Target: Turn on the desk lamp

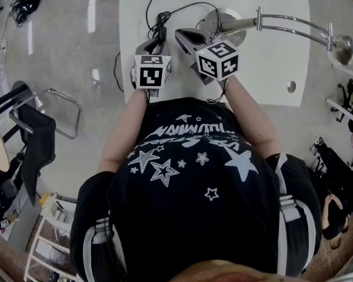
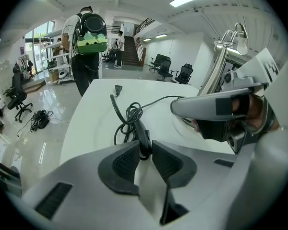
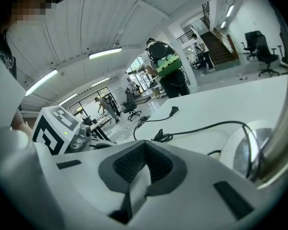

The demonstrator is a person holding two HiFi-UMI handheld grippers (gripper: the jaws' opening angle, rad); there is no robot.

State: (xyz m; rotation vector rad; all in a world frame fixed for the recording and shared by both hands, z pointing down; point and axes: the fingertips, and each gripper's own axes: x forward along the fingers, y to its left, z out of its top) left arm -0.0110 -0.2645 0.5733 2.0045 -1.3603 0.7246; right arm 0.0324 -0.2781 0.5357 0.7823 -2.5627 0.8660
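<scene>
A chrome desk lamp stands on the white table [image 1: 270,69]: round base [image 1: 232,23], long arm, and head [image 1: 344,47] far out to the right. Its black cord [image 2: 129,114] lies coiled on the table and carries an inline switch [image 2: 142,137]. My left gripper [image 2: 145,150] has that switch between its pad tips, and both pads touch it. My right gripper [image 3: 144,159] is shut with nothing in it; it hovers just right of the left gripper [image 1: 159,40], near the lamp base [image 3: 252,150]. The cord's plug [image 3: 174,111] lies loose on the table.
The table's near edge is just under both grippers, and a cable hole [image 1: 291,87] sits at its right. A black chair [image 1: 38,128] stands on the floor to the left. A person with a green backpack [image 2: 89,37] stands beyond the table's far end.
</scene>
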